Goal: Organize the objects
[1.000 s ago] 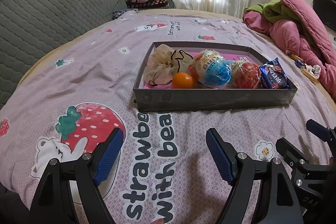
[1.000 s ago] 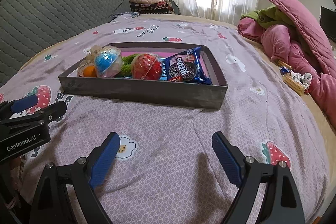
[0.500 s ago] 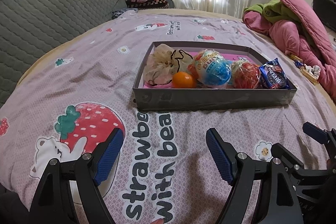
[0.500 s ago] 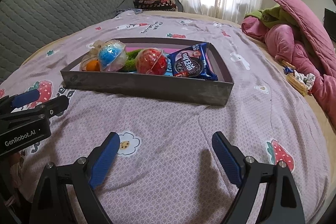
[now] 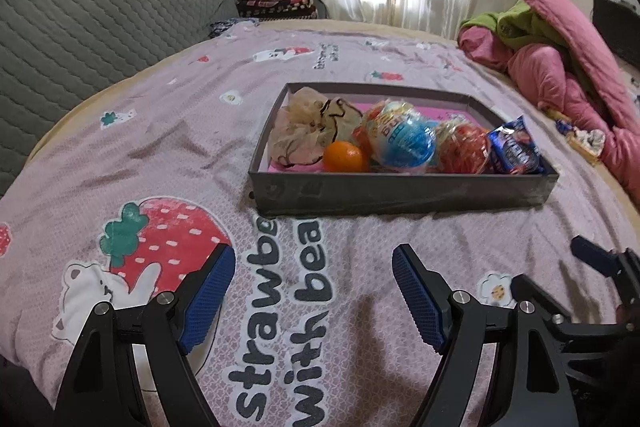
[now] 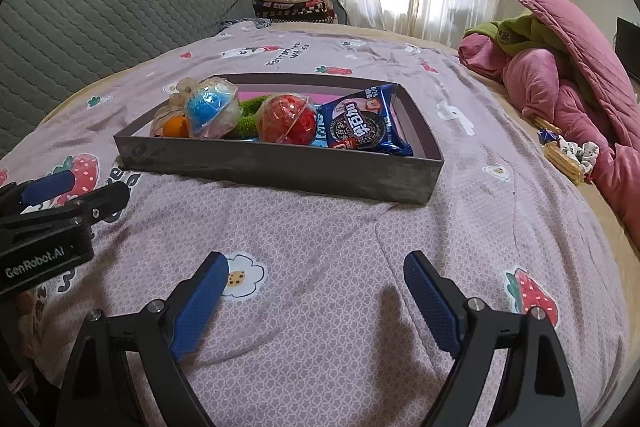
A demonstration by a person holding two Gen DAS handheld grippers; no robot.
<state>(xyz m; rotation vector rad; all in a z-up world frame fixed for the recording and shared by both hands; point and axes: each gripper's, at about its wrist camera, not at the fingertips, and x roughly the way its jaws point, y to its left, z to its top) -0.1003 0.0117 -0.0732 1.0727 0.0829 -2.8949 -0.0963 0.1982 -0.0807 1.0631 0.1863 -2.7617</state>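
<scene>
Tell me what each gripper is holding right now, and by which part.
Nothing is held. The left gripper and the right gripper are both open above the bedspread, short of the tray.

In the right wrist view, the small orange mandarin (image 6: 176, 126) at ten o'clock is half hidden behind the grey cardboard tray's near wall (image 6: 276, 165), and the green fuzzy item (image 6: 249, 115) shows only between the blue-filled clear ball (image 6: 211, 109) and the red-filled clear ball (image 6: 286, 121). The lettering on the blue cookie packet (image 5: 514, 149) is too blurred to read in the left view.
</scene>
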